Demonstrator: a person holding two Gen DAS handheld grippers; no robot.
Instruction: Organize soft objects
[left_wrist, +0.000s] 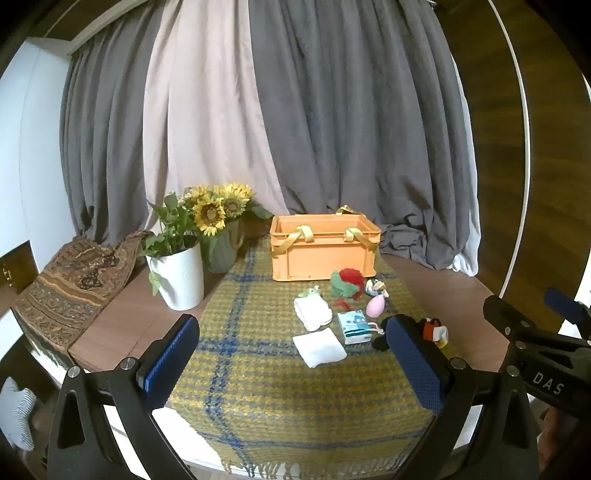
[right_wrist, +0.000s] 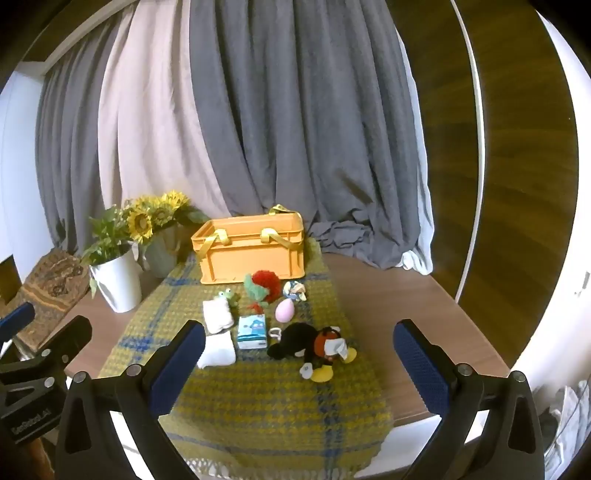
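Observation:
An orange crate with yellow handles stands at the back of a plaid cloth. In front of it lie a red and green plush, a small frog toy, a rolled white towel, a flat white cloth, a blue tissue pack, a pink egg, a small wrapped bundle and a black mouse plush. My left gripper and my right gripper both stand open and empty above the near edge.
A white pot with a green plant and a sunflower vase stand left of the crate. A patterned fabric lies at the far left. Grey and pale curtains hang behind the wooden table.

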